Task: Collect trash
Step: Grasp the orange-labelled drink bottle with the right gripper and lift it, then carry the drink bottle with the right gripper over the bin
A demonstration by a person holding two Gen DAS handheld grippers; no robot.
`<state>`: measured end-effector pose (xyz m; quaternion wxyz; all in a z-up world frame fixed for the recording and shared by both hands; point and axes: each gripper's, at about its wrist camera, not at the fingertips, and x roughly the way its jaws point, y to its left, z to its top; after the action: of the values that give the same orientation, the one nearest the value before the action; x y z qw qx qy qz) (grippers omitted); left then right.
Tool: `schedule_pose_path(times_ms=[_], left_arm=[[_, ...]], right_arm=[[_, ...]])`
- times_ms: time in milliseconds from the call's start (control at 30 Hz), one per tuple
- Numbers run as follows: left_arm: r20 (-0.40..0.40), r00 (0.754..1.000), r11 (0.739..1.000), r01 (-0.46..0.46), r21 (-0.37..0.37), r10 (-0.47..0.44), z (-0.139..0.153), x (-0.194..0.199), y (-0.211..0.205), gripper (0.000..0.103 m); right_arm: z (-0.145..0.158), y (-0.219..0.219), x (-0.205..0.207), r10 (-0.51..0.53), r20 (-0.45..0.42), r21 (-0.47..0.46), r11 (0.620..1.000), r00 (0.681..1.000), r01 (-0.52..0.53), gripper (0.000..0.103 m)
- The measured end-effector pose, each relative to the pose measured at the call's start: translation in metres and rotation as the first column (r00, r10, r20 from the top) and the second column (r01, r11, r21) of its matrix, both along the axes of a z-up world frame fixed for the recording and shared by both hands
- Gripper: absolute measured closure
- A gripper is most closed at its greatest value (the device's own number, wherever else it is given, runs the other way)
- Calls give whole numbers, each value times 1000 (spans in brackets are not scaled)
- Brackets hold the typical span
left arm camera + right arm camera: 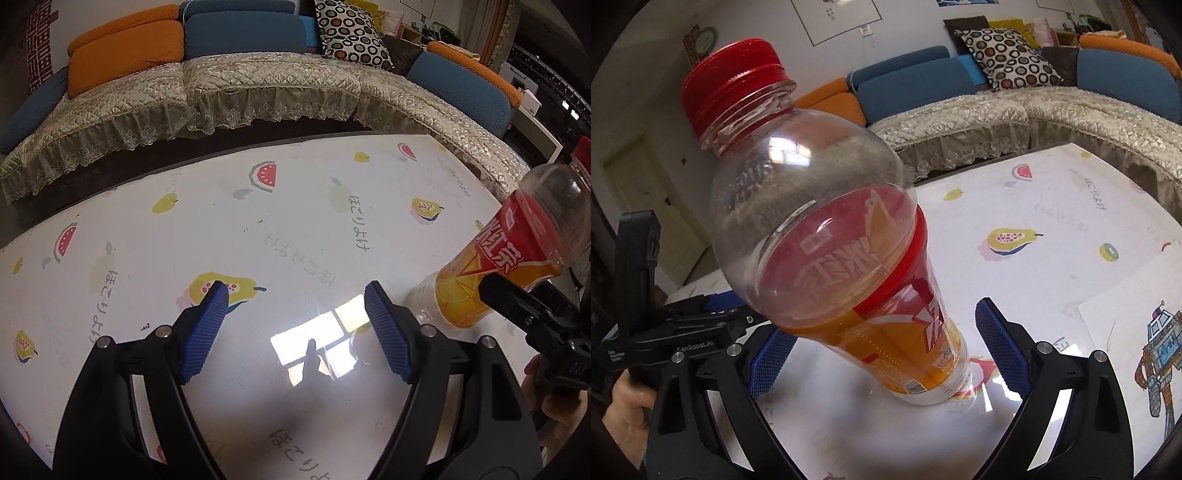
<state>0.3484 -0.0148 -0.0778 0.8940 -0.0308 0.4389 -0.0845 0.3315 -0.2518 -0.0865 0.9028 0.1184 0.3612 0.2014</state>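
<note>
Two sets of fingers stand released: the right gripper (882, 350) flanks an upright empty bottle (827, 229) without touching, the left gripper (295, 314) beside it over the surface (295, 206).

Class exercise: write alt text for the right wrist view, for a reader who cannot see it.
An empty clear plastic bottle with a red cap stands on a fruit-print table, between the open blue fingers of the right gripper, which do not touch it. A sofa with cushions lies behind.
</note>
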Motion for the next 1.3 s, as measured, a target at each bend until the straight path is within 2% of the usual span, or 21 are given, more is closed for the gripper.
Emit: schedule_pose_path(times_ms=[100, 167, 300, 367, 400, 433, 567, 600, 733, 967, 1133, 1300], left_arm=[[7, 1000, 1000, -1, -3, 1, 0, 2, 2, 29], [1, 1000, 1000, 0, -17, 0, -2, 3, 3, 29], [0, 1000, 1000, 3, -15, -3, -4, 3, 4, 29], [-1, 1000, 1000, 6, -15, -6, -4, 3, 5, 33], [-2, 1000, 1000, 9, -14, -9, -4, 3, 4, 39], [0, 1000, 1000, 9, -11, -9, -3, 2, 5, 41], [12, 1000, 1000, 21, -3, -21, 2, -4, 4, 41], [14, 1000, 1000, 26, -1, -26, 4, -6, 2, 41], [12, 999, 999, 38, 1, -38, 7, -18, -1, 41], [13, 997, 997, 78, 9, -78, 18, -59, -18, 41], [15, 992, 992, 125, 0, -125, 28, -100, -41, 41], [16, 987, 987, 159, -17, -159, 40, -155, -65, 41]], right_arm=[[-1, 3, 1, 10, -7, 3, 1000, 1000, -10, 12], [-4, 4, 5, 17, -15, -10, 1000, 1000, -17, 34], [-6, 5, 7, 5, -17, -14, 1000, 1000, -5, 36], [-6, 6, 6, 1, -11, -25, 1000, 1000, -1, 38], [-5, 6, 5, 6, -7, -30, 1000, 1000, -6, 39], [-5, 7, 3, 2, -5, -42, 999, 1000, -3, 39], [-4, 3, -5, 7, -13, -22, 1000, 1000, -7, 42], [-3, 2, -7, 26, 21, -13, 1000, 999, -25, 43], [4, -2, -22, 48, 6, 14, 999, 999, -48, 45], [26, -25, -70, 65, -13, 79, 995, 998, -64, 46], [37, -46, -121, 62, -19, 67, 996, 998, -61, 46], [39, -84, -184, 18, -43, 98, 995, 999, -14, 46]])
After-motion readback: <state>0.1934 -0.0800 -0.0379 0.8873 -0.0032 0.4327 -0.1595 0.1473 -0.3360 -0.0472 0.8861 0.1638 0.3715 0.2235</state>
